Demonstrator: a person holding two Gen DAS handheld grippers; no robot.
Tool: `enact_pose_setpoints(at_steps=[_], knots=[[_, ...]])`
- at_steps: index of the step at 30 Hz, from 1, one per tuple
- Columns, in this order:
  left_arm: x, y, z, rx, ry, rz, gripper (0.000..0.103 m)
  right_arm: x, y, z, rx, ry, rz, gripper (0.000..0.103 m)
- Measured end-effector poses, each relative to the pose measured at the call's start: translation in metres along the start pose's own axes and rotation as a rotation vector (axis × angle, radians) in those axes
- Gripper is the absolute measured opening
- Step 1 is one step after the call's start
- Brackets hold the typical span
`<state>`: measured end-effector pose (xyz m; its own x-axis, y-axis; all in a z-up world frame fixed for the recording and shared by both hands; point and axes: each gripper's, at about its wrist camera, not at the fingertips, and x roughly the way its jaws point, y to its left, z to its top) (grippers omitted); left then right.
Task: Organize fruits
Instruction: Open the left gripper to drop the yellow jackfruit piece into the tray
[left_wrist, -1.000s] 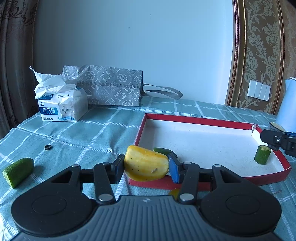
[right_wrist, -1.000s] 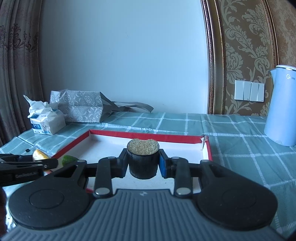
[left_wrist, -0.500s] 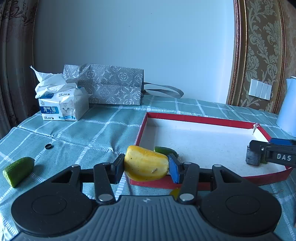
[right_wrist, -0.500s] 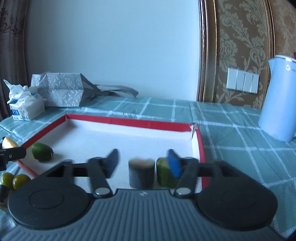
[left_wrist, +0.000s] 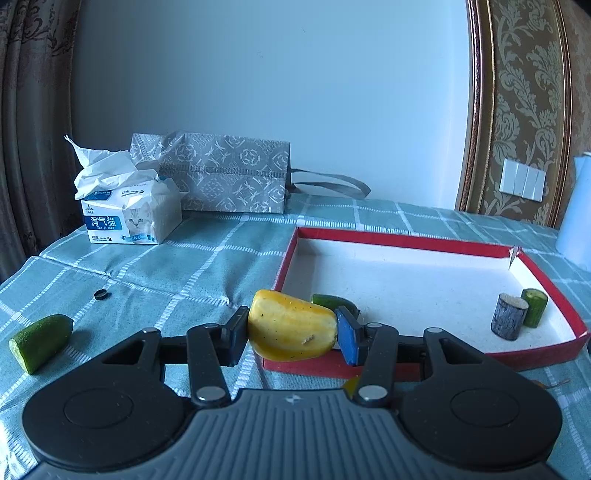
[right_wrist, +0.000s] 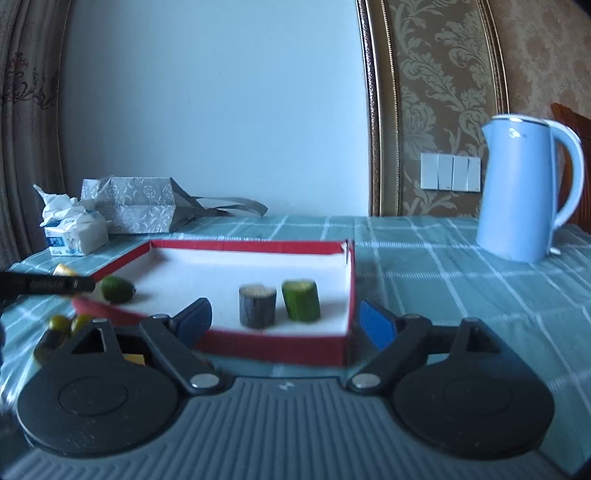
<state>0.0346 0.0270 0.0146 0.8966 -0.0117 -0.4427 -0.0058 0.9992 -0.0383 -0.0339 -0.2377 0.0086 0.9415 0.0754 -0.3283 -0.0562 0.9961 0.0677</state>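
Observation:
My left gripper (left_wrist: 291, 338) is shut on a yellow fruit piece (left_wrist: 291, 328), held just in front of the near left corner of the red-rimmed white tray (left_wrist: 406, 238). In the tray stand a dark cylinder piece (left_wrist: 509, 321) and a green cucumber piece (left_wrist: 534, 312) at the right, and a green lime piece (left_wrist: 330, 301) at the near left. My right gripper (right_wrist: 284, 326) is open and empty, just before the tray's (right_wrist: 277, 349) near edge, behind the dark cylinder (right_wrist: 257, 306) and cucumber piece (right_wrist: 301, 300).
A cut green fruit (left_wrist: 38, 341) and a small black ring (left_wrist: 101, 294) lie on the checked cloth at the left. A tissue box (left_wrist: 129, 214) and grey bag (left_wrist: 225, 177) stand at the back. A blue kettle (right_wrist: 524, 188) stands right. Small green-yellow fruits (right_wrist: 61, 325) lie left of the tray.
My right gripper set the dark cylinder down in the tray beside the cucumber piece, opened and drew back. My left gripper has kept its hold on the yellow fruit piece, nearly still.

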Motion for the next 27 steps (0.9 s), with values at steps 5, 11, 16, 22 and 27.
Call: enact_pose_setpoints(at_steps=[5, 11, 16, 22, 27], knots=[[-0.003, -0.004, -0.001, 0.017, -0.022, -0.001, 0.048, -0.005, -0.004, -0.006, 0.015, 0.001, 0.007, 0.086], [-0.009, -0.011, 0.0, 0.038, -0.037, -0.019, 0.048, -0.003, -0.005, -0.005, 0.025, 0.007, 0.019, 0.089], [-0.016, -0.018, 0.011, 0.037, -0.048, -0.067, 0.049, 0.0, -0.012, -0.006, 0.07, 0.024, 0.033, 0.089], [0.005, -0.038, 0.036, 0.091, -0.019, -0.075, 0.049, 0.005, -0.018, -0.007, 0.108, 0.057, 0.044, 0.089], [0.023, -0.064, 0.046, 0.151, -0.031, -0.066, 0.067, 0.007, -0.019, -0.007, 0.115, 0.068, 0.053, 0.09]])
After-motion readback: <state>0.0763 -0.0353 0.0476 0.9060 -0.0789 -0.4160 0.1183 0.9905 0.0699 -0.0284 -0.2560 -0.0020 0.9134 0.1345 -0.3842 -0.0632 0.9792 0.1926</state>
